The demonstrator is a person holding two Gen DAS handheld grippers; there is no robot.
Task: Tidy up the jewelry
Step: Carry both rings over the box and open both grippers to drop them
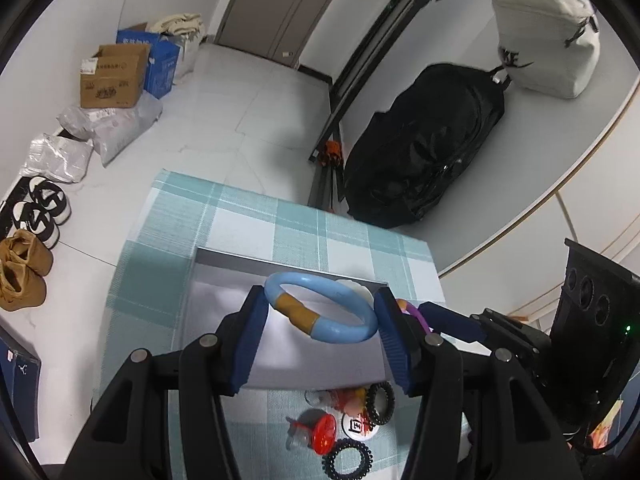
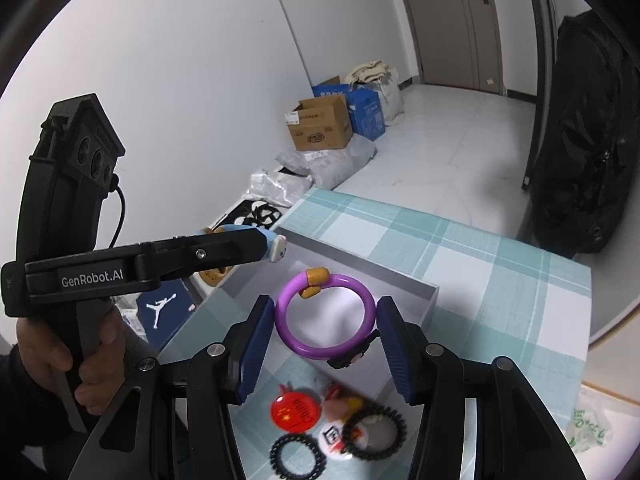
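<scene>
My left gripper (image 1: 320,312) is shut on a light-blue bracelet (image 1: 340,330) with a tan band, held above the open grey box (image 1: 224,268). My right gripper (image 2: 326,320) is shut on a purple bracelet (image 2: 362,338) with an orange clasp, held over the box's near edge (image 2: 400,276). The left gripper also shows in the right wrist view (image 2: 272,248), to the left. On the checked cloth below lie a red badge (image 2: 295,408), a white badge (image 2: 334,438), two black coil hair ties (image 2: 296,458) (image 2: 374,426) and small charms.
The teal checked cloth (image 1: 240,216) covers a small table with edges close on the left and far sides. A black backpack (image 1: 424,144) and white bag (image 1: 548,36) lie on a grey surface to the right. Shoes, parcels and cardboard boxes (image 1: 114,76) line the floor at left.
</scene>
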